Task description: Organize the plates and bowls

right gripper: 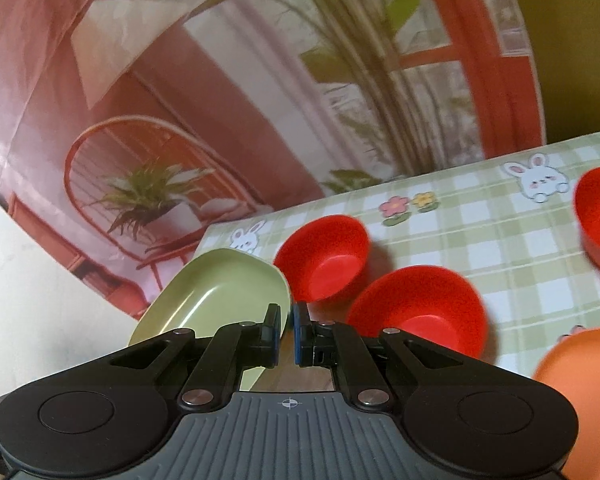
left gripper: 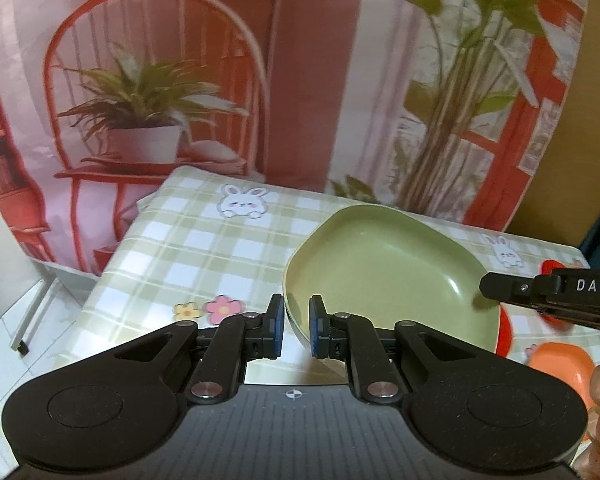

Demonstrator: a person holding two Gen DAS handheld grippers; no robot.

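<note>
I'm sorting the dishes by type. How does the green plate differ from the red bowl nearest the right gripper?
The green plate is pale green, wide and shallow, with a squarish rounded outline; the red bowl is bright red, round and deeper. The plate is tilted off the checked tablecloth, pinched at its rim by both the left gripper and the right gripper; the bowl sits flat on the cloth, ungripped. Both are plain, glossy and empty.

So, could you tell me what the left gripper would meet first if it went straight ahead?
The left gripper already has the green plate's near rim between its jaws; going on, it would press against that plate.
</note>
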